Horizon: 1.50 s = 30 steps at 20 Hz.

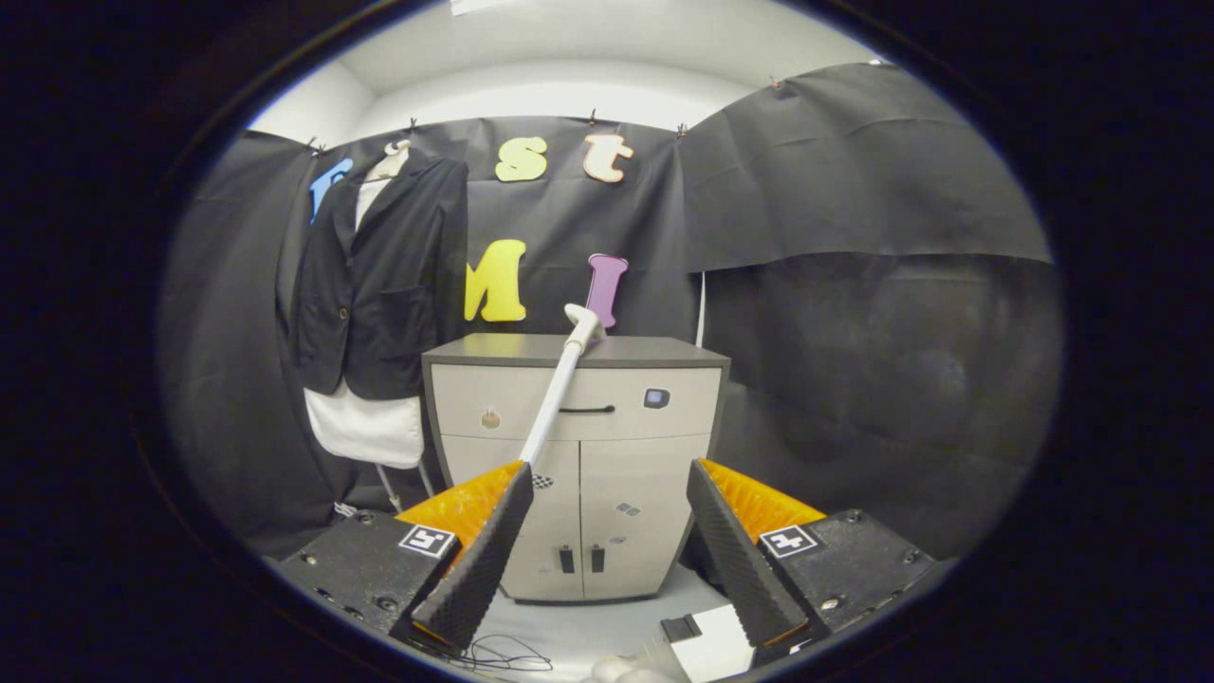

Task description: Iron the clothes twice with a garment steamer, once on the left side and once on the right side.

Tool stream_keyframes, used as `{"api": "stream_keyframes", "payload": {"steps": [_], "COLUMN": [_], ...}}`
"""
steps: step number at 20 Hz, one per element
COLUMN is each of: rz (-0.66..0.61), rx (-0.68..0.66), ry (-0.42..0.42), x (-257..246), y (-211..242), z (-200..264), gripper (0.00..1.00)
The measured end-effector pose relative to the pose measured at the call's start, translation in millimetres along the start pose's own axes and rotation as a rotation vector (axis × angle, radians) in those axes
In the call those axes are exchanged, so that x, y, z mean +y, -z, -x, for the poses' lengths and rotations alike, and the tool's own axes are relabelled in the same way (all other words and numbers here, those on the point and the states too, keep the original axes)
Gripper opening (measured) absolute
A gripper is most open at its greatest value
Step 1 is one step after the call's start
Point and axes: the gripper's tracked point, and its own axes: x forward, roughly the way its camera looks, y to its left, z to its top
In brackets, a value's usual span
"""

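Note:
A black jacket [379, 275] over a white shirt [365, 427] hangs on the booth wall, left of a grey cabinet [607, 493] and well beyond my fingers. The garment steamer [560, 379], a white wand, leans against the cabinet front with its head resting at the cabinet's top edge. Its lower end passes behind my left finger [479, 550]. My gripper [607, 474] is open, with a wide gap between the fingers and nothing held. It faces the cabinet doors from a short distance.
The cabinet has a drawer with a dark handle [586, 410] and two doors below. A thin black cable [503, 653] and some white objects [702, 645] lie on the pale floor just under the fingers. A white cord [701, 308] runs down the wall behind the cabinet.

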Motion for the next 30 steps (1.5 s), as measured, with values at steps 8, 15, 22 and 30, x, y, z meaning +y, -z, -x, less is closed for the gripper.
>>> {"api": "stream_keyframes", "payload": {"steps": [8, 15, 22, 30], "rz": [-0.021, -0.091, -0.056, -0.072], "rx": [-0.035, -0.056, -0.049, 0.123], "ry": [0.034, -0.039, -0.120, -0.148], "x": [-27.0, -18.2, 18.6, 44.0], "y": [-82.4, -168.0, -233.3, -220.4], "z": [-52.1, -171.2, -294.7, -420.0], "gripper": [1.00, 1.00, 1.00, 1.00]}}
